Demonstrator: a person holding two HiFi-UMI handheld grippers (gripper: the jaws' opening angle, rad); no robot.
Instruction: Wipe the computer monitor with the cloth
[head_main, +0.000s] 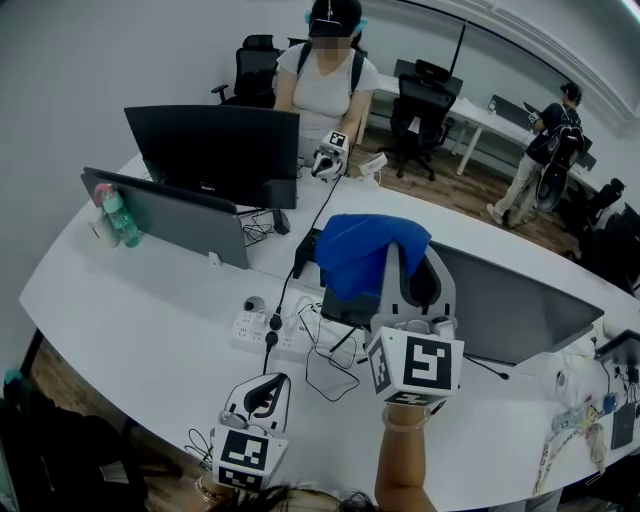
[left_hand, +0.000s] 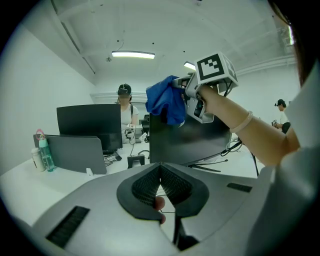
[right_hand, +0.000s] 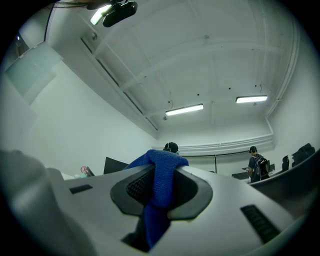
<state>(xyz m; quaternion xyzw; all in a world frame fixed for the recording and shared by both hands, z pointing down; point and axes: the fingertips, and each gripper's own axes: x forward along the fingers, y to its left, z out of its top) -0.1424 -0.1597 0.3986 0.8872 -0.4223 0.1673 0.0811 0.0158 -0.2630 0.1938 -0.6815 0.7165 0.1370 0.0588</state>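
1. Where the left gripper (head_main: 263, 392) hangs low over the near edge of the white desk (head_main: 130, 300), its two jaws are pressed together and nothing is between them.
2. A little further on, the right gripper (head_main: 392, 262) is raised higher. Its jaws are clamped on a fold of the blue cloth (head_main: 362, 250), and in the right gripper view the cloth (right_hand: 161, 172) fills the gap between the jaws and hangs down below them.
3. The cloth lies over the upper left corner of the computer monitor (head_main: 520, 310), touching its top edge. From the left gripper view the dark screen (left_hand: 192, 140) stands just under the cloth (left_hand: 165, 102) and the right gripper (left_hand: 192, 95).
4. On the desk left of this monitor there is a white power strip (head_main: 250, 325) with black cables running from it.
5. Further back stand a grey divider panel (head_main: 170, 220) and a second dark monitor (head_main: 215, 150). A bottle with a pink cap (head_main: 120, 218) is at the left end of the panel.
6. Behind them a person in a light shirt (head_main: 325, 75) sits at the desk, facing this way.
7. Far to the right, another person with a backpack (head_main: 548, 150) stands near black office chairs (head_main: 420, 105).
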